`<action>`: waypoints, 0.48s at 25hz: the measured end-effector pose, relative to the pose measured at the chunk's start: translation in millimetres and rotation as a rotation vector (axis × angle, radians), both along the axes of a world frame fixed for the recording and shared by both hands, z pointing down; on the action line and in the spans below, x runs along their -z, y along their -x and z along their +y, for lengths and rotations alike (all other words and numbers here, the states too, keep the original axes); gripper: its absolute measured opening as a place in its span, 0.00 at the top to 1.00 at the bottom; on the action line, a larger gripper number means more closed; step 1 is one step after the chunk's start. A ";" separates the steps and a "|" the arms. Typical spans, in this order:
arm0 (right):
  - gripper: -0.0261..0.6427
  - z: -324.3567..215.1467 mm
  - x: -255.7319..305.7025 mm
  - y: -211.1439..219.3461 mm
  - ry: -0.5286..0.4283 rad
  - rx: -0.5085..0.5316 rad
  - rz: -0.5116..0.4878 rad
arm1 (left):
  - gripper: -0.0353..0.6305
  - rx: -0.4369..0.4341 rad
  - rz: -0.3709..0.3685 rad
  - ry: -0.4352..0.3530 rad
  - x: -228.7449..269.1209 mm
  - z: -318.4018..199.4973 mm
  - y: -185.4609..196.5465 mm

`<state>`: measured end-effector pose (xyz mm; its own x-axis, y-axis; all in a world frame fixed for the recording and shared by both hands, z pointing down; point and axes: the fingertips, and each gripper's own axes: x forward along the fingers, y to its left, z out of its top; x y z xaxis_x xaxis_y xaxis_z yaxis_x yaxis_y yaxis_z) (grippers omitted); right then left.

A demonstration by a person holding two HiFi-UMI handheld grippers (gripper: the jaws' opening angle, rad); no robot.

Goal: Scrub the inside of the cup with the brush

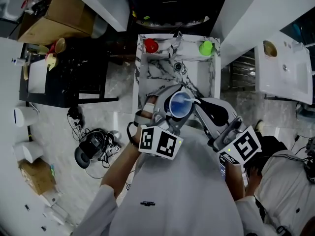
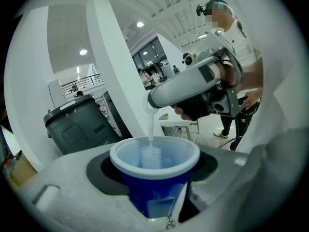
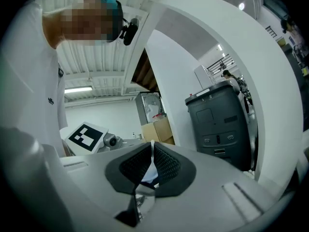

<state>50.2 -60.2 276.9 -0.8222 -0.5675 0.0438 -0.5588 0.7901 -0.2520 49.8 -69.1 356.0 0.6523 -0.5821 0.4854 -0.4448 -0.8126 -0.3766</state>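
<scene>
The left gripper is clamped on a blue cup with a pale rim. Its jaws press the cup's sides, and the cup's open mouth faces up toward the head camera. In the head view the cup is held in the air over the near edge of a marble-patterned sink, in front of the person's body.

The right gripper has its jaws closed narrow on the thin white handle of a brush. It comes in from the right, and its body is level with the cup's rim. In the left gripper view the handle runs straight down from this gripper into the cup. The white bristle head sits inside, below the rim and close to the far wall. I cannot tell whether the bristles touch the bottom.

At the far corners of the sink stand a red cup on the left and a green cup on the right, well apart from the held cup. A dark grey bin stands in the background.
</scene>
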 end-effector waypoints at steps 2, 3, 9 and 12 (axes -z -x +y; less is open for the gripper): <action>0.92 3.0 -3.7 -4.2 0.022 0.000 0.005 | 0.48 0.014 0.005 -0.003 0.9 -3.0 3.4; 0.92 5.5 -4.5 -5.3 0.035 0.006 0.002 | 0.48 0.022 0.006 -0.004 1.7 -5.0 5.4; 0.92 23.5 -4.6 4.9 0.077 0.086 -0.029 | 0.48 0.029 -0.012 -0.008 -4.4 -10.9 8.0; 0.92 31.8 1.6 14.8 0.067 0.119 -0.041 | 0.48 0.017 -0.031 -0.001 -10.5 -7.6 9.8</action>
<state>35.4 -28.4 275.3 -0.8852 -0.4631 0.0435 -0.4507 0.8308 -0.3266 40.0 -76.7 366.4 0.6273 -0.5930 0.5048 -0.4464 -0.8049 -0.3909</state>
